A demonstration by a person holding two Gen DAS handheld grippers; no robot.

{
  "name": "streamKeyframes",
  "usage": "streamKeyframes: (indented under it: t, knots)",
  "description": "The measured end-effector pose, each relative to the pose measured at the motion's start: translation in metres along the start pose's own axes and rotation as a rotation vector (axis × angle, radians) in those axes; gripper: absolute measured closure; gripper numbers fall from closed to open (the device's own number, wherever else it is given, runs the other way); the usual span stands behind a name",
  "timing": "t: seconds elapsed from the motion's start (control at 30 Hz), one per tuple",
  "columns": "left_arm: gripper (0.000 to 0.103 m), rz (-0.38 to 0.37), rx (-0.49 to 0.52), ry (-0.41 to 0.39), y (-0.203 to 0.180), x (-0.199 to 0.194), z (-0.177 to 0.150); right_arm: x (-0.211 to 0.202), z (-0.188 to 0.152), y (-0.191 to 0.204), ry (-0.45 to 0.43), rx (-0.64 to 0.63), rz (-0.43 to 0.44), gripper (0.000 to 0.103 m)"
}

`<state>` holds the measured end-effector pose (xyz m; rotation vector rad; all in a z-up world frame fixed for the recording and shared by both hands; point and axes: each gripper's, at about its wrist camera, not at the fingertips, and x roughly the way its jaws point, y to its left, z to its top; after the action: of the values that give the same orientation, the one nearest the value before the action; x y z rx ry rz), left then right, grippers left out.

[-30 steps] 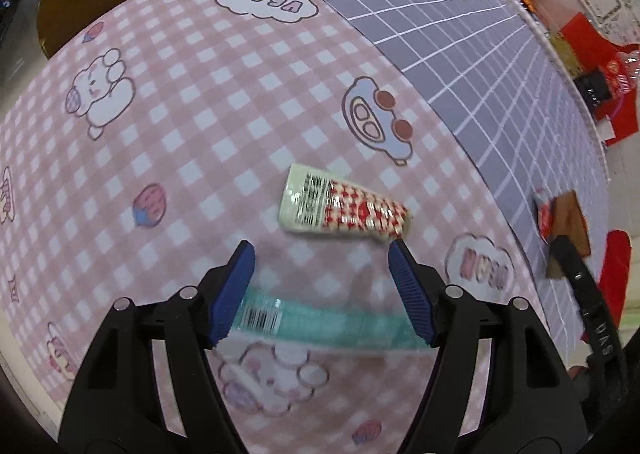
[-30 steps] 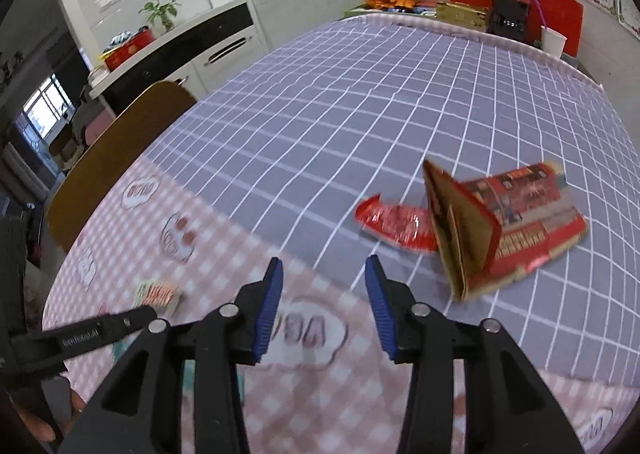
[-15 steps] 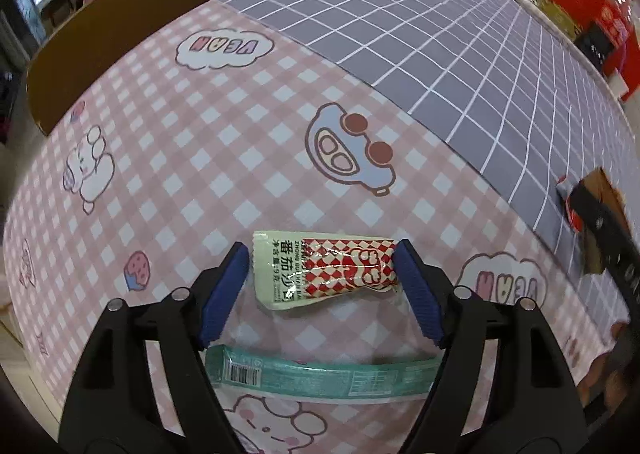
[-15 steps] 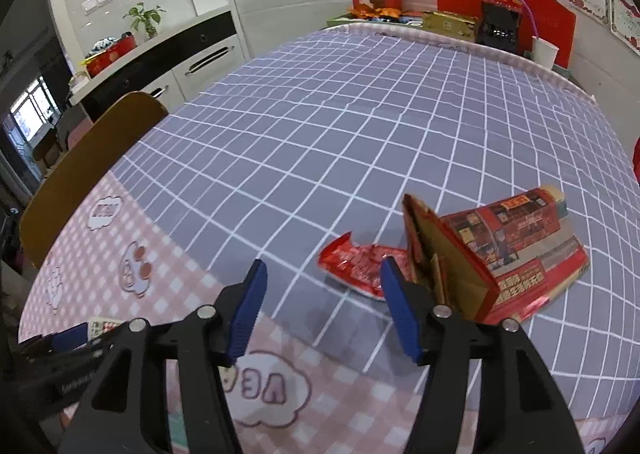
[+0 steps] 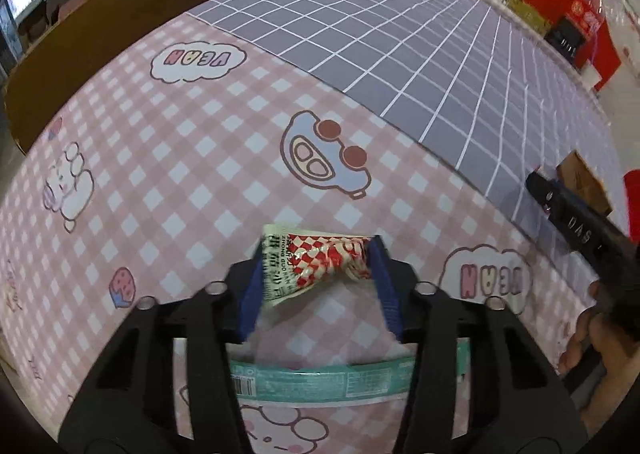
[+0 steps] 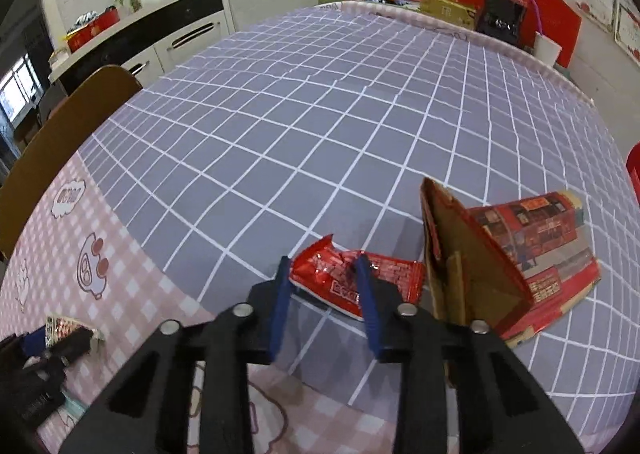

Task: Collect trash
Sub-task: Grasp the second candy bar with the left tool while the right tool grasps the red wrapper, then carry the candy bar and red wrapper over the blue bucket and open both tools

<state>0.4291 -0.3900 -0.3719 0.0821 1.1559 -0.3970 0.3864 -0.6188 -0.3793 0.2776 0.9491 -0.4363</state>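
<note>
Trash first: my left gripper (image 5: 316, 278) jaws are closing, crumpling the checked sachet (image 5: 316, 264), right gripper (image 6: 324, 294) jaws closing on the red wrapper (image 6: 352, 280), so I squeeze firmly before lifting.

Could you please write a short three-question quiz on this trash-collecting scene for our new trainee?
1. True or false: the left gripper has the checked sachet crumpled between its pads.
2. The red wrapper between the right gripper pads lies on: A) the pink gingham cloth, B) the grey grid cloth, C) the chair.
3. Which piece of trash lies flat on the cloth nearest the left wrist camera, untouched?

Key
1. True; the jaws are closing and the sachet is buckled.
2. B, beside the opened red carton.
3. The teal wrapper.
</note>
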Motion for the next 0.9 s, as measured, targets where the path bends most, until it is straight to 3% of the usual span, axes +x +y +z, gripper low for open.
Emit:
streamKeyframes:
  t: [0.1, 0.2, 0.57, 0.73, 0.9]
  knots:
    - [0.078, -0.03, -0.008, -0.01, 0.004, -0.005, 0.002, -0.013, -0.002, 0.007, -0.021, -0.007, 0.044, 0.08]
    - [0.085, -0.07, -0.047, -0.001, 0.013, -0.008, 0.004, -0.031, -0.006, 0.023, -0.038, -0.027, 0.106, 0.082]
    - [0.087, -0.176, -0.185, -0.066, 0.064, -0.06, -0.005, -0.087, -0.02, 0.099, -0.022, -0.083, 0.309, 0.083]
    - [0.087, -0.181, -0.271, -0.104, 0.118, -0.095, -0.02, -0.112, -0.027, 0.144, -0.019, -0.119, 0.374, 0.083]
    - [0.087, -0.142, -0.366, -0.139, 0.193, -0.133, -0.05, -0.143, -0.048, 0.222, 0.001, -0.186, 0.485, 0.083]
